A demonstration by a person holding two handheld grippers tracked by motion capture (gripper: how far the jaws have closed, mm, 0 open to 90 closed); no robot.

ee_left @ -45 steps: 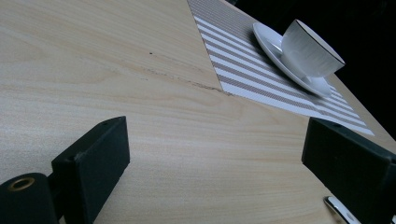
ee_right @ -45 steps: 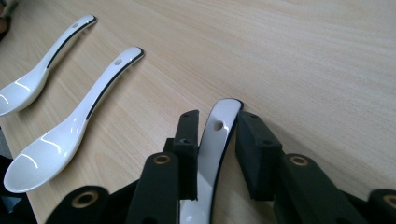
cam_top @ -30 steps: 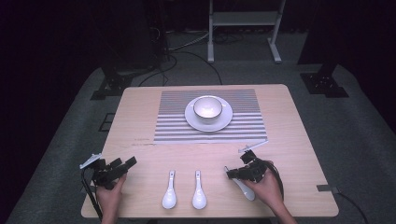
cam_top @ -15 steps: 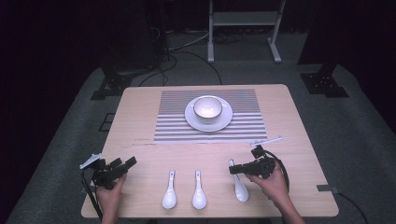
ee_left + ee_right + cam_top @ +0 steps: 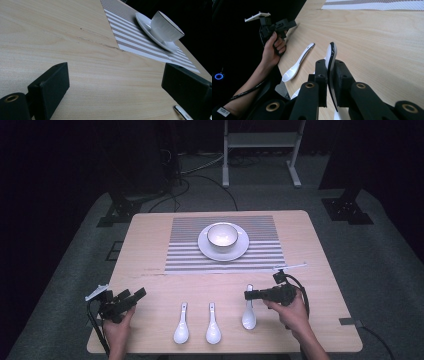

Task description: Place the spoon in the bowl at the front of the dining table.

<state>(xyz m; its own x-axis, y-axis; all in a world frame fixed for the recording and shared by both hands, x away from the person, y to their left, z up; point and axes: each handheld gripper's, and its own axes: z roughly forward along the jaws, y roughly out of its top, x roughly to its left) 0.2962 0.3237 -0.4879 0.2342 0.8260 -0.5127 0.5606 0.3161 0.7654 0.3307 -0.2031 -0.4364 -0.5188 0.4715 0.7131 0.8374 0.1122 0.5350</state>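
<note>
Spoons are what you have in front of you: three white ones lie in a row near your edge of the wooden table (image 5: 150, 245). The right spoon (image 5: 248, 312) sits with its bowl toward you and its handle pointing away, and your right gripper (image 5: 248, 295) is pinching that handle, jaws pressed against it from both sides; in the right gripper view the white handle (image 5: 331, 56) stands up edge-on between the two black pads. Your right hand (image 5: 292, 312) holds that gripper low over the table, jaws pointing toward your left. The middle spoon (image 5: 213, 330) and the left spoon (image 5: 181, 330) lie flat just beside each other, untouched, handles pointing away from you. Your left gripper (image 5: 135, 296) is at the near left corner of the table, held in your left hand (image 5: 119, 327), with its jaws spread wide and nothing between them; in the left gripper view bare wood shows in the gap. Farther from you, a striped placemat (image 5: 260, 255) lies in the middle of the table, and on it a white saucer (image 5: 240, 252) carries a white cup (image 5: 222, 236) that stands upright.
</note>
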